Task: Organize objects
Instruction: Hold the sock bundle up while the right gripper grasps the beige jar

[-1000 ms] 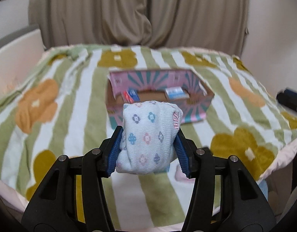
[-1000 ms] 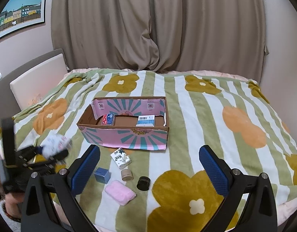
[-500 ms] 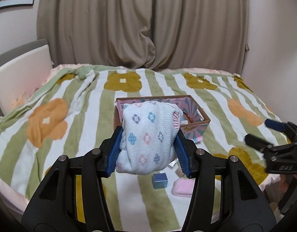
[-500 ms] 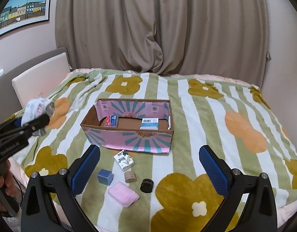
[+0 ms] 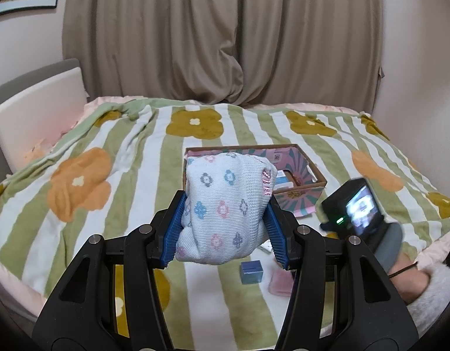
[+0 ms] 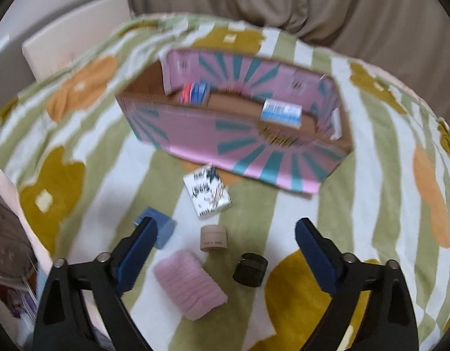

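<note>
Your left tool [image 5: 225, 219] is clamped on a rolled white patterned sock [image 5: 226, 209], held above the bed [image 5: 113, 158] just in front of the pink cardboard box [image 6: 239, 143]; the sock hides most of that box in the left view. Your right tool [image 6: 225, 245] stands wide with nothing between its pads, its jaws having just been closing. Ahead of the box lie a small printed packet [image 6: 207, 194], a blue cube [image 6: 160, 231], a tan jar [image 6: 213, 237], a black jar [image 6: 250, 269] and a pink fuzzy pad [image 6: 189, 283]. Inside the box sit a red-and-blue carton [image 6: 197, 92] and a white-and-blue one [image 6: 280, 112]. The right view is motion-blurred, so labels are unreadable.
</note>
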